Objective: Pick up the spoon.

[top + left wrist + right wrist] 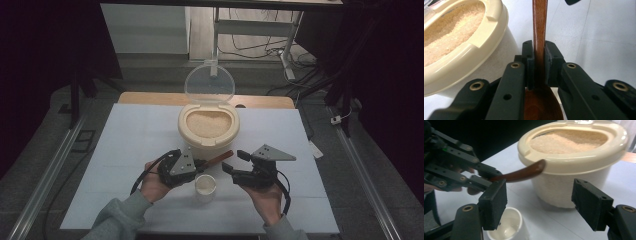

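Observation:
My left gripper (202, 162) (539, 53) is shut on a brown wooden spoon (220, 158) (539, 30), pinching the handle just above the spoon's bowl. The handle points toward my right gripper (235, 161) (542, 203), which stands open with nothing between its pads. Just behind both grippers sits a cream tub (187, 132) (474, 47) (574, 162) full of rice (208, 124) (569, 141). Its clear lid (209, 85) stands up at the back. A small white cup (205, 186) (509, 225) stands upright between the hands, below the spoon (524, 172).
Everything rests on a pale blue-white tabletop (135, 135) with a wooden edge (145, 97) behind it. Dark floor, metal rails (50, 170) and a desk frame with cables (260, 47) surround the table. A person's hands and grey sleeves (117, 215) come in from the bottom.

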Demonstrator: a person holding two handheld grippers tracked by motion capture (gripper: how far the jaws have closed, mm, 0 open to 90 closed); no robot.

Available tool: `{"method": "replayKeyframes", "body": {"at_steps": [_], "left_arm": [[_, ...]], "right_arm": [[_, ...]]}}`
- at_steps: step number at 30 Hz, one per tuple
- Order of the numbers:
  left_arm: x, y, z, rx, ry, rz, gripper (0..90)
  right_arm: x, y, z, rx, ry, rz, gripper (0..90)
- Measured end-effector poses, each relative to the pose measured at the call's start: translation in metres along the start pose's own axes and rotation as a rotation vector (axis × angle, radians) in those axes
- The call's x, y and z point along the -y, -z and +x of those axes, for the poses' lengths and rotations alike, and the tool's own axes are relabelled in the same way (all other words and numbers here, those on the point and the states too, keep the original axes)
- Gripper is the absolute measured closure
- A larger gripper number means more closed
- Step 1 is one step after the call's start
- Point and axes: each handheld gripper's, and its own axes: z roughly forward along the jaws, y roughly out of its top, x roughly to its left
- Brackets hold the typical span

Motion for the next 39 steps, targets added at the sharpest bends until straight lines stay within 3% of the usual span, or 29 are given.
{"method": "replayKeyframes", "body": {"at_steps": [4, 11, 12, 13, 16, 21, 31, 36, 39], "left_arm": [[-0.001, -0.003, -0.003, -0.006, -0.002, -0.005, 79.3], [-0.004, -0.007, -0.010, -0.008, -0.017, -0.016, 79.2], [-0.004, -0.007, -0.012, -0.009, -0.023, -0.015, 79.2], [-0.005, -0.008, -0.013, -0.014, -0.028, -0.016, 79.2], [-0.006, -0.008, -0.016, -0.033, -0.044, -0.011, 79.3], [-0.006, -0.007, -0.016, -0.042, -0.045, -0.017, 79.3], [-0.007, -0.009, -0.019, -0.057, -0.068, -0.008, 79.4], [-0.008, -0.005, -0.018, -0.054, -0.056, -0.040, 78.1], [-0.008, 0.000, -0.016, -0.048, -0.010, -0.078, 74.5]], "right_arm": [[0.002, -0.004, 0.004, -0.013, -0.024, -0.010, 30.7], [0.004, -0.009, 0.008, -0.025, -0.059, -0.044, 42.4], [0.004, -0.009, 0.008, -0.027, -0.062, -0.055, 44.7], [0.004, -0.010, 0.010, -0.033, -0.065, -0.066, 52.9], [0.004, -0.009, 0.012, -0.052, -0.076, -0.085, 61.2], [0.001, -0.005, 0.014, -0.089, -0.070, -0.119, 70.4], [-0.002, -0.002, 0.019, -0.160, -0.055, -0.136, 82.6], [-0.004, 0.001, 0.022, -0.168, -0.027, -0.167, 83.1], [-0.005, 0.003, 0.022, -0.174, -0.019, -0.185, 83.1]]}}
